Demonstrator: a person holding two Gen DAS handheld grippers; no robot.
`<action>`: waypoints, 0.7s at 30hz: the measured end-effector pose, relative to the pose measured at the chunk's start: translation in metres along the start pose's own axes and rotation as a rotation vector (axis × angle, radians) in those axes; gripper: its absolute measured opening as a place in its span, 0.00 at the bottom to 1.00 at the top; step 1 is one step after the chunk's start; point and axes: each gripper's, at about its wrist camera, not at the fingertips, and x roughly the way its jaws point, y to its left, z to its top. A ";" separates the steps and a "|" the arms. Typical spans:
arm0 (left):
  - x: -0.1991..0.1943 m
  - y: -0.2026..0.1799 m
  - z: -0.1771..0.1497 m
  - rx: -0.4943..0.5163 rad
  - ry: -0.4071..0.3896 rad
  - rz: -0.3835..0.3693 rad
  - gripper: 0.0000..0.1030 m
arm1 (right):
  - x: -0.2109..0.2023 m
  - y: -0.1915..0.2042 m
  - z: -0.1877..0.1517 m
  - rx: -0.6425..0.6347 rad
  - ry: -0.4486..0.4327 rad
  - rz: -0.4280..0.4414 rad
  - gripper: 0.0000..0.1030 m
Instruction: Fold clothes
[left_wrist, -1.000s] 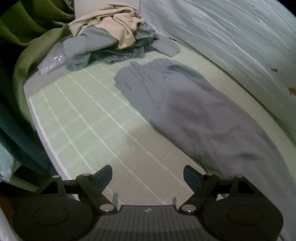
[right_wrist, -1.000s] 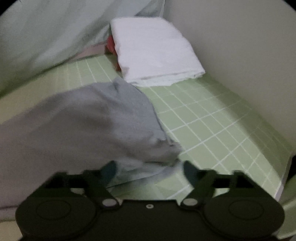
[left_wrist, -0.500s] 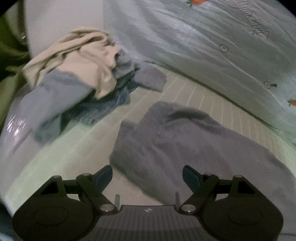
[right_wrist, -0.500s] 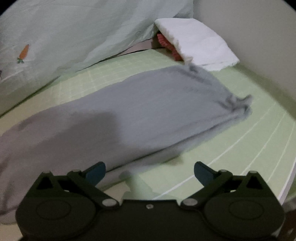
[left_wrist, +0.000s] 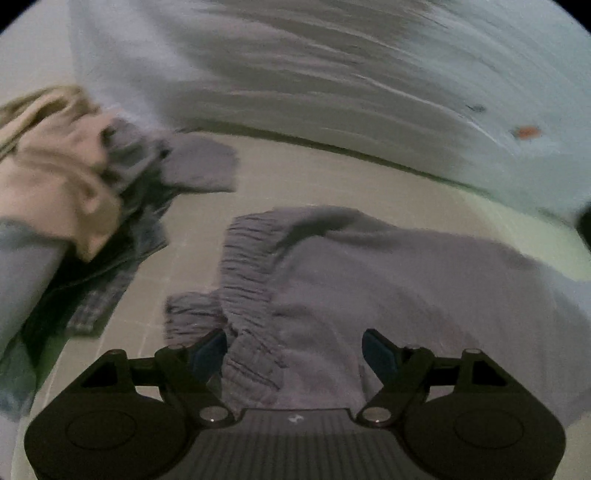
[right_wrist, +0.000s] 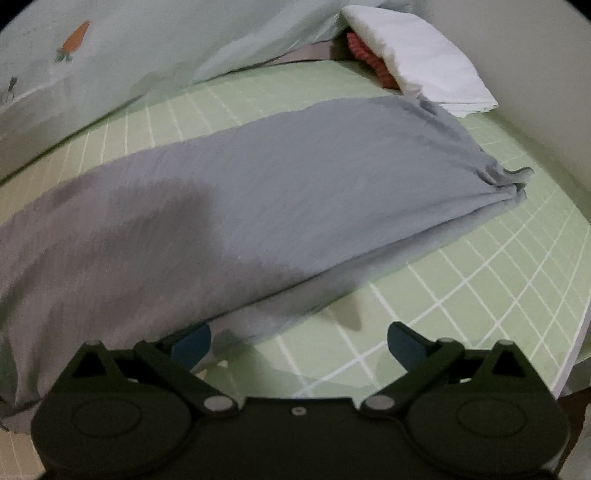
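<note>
Both the left gripper (left_wrist: 293, 347) and right gripper (right_wrist: 299, 341) gape empty over soft, limp grey cotton trousers (right_wrist: 258, 192), best pinched at the ribbed waistband (left_wrist: 247, 280).

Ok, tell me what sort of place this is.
Most likely a bedroom, working on a bed: a green checked sheet underneath, a carrot-print quilt bunched along the back, a white pillow at the end, grey trousers spread out.

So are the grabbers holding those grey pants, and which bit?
Nothing is held. The left gripper is open over the waistband of the grey pants, and the right gripper is open beside their edge.
</note>
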 end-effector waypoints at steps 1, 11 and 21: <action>-0.001 -0.005 -0.002 0.033 -0.005 -0.005 0.78 | 0.000 0.003 0.000 -0.014 0.007 -0.003 1.00; 0.008 0.005 -0.004 0.034 0.013 0.031 0.80 | 0.007 0.032 0.000 -0.086 0.049 0.029 1.00; 0.022 0.030 0.010 -0.158 0.079 -0.016 0.78 | 0.008 0.028 -0.004 -0.050 0.053 0.043 1.00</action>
